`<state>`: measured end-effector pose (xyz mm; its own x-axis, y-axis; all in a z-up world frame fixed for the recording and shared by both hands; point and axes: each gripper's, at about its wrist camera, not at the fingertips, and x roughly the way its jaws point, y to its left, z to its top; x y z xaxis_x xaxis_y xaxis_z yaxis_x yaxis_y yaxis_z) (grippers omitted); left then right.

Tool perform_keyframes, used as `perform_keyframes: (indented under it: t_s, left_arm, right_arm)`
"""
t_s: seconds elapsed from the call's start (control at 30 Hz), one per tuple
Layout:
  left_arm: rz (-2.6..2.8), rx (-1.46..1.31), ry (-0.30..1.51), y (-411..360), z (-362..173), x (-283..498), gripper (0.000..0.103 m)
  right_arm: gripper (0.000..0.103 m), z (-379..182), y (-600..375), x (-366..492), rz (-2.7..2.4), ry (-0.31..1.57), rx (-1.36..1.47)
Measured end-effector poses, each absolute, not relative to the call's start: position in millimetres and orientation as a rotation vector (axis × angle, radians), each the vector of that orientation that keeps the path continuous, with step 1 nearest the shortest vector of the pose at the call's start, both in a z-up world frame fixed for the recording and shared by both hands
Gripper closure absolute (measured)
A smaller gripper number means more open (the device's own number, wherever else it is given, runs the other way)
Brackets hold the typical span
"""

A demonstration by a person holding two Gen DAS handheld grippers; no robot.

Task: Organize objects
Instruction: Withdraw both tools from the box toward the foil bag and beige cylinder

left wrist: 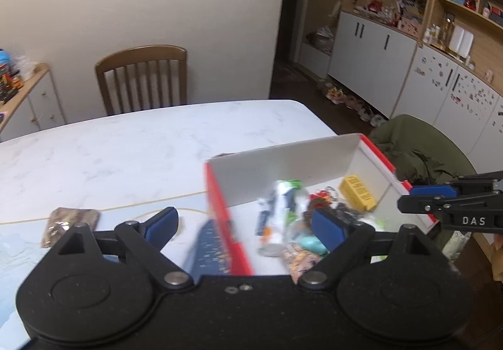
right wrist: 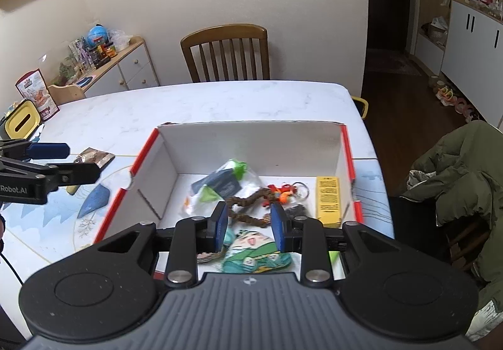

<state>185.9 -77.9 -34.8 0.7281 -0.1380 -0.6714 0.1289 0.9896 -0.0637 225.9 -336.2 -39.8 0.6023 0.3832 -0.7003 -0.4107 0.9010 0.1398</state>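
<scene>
Both grippers hang empty: the left gripper [left wrist: 245, 226] spread wide astride the box [left wrist: 283, 158] wall, the right gripper [right wrist: 250, 226] part-open above the beads [right wrist: 248, 200] inside.

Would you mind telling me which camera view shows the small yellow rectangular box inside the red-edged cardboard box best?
The right wrist view shows the small yellow rectangular box best: it is sharp, seen from above, lying flat against the right wall of the red-edged cardboard box. The left wrist view shows it too, but more obliquely and with its print blurred.
</scene>
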Motion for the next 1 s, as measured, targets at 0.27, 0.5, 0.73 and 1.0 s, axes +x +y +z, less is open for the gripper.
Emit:
perform_keyframes:
  t_s: [0.27, 0.5, 0.73, 1.0]
  left_arm:
    - [-0.055, -0.036, 0.692, -10.5, -31.3, 172.0, 0.004]
    - [0.026, -0.060, 0.696, 51.7, -41.8, 170.8, 0.001]
    - [0.079, -0.090, 0.719, 99.8, -57.9, 171.3, 0.001]
    - [0.041, -0.131, 0.779, 134.1, -90.3, 180.4, 0.001]
  right_arm:
    - [0.047, -35.2, -296.5, 218.3, 0.457, 0.788, -0.044]
    - [0.033, -33.5, -247.1, 216.4, 0.488, 0.795, -0.054]
    - [0.027, -37.7, -192.7, 220.3, 0.546, 0.825, -0.070]
    - [0.027, -45.7, -120.5, 235.3, 0.609, 0.859, -0.144]
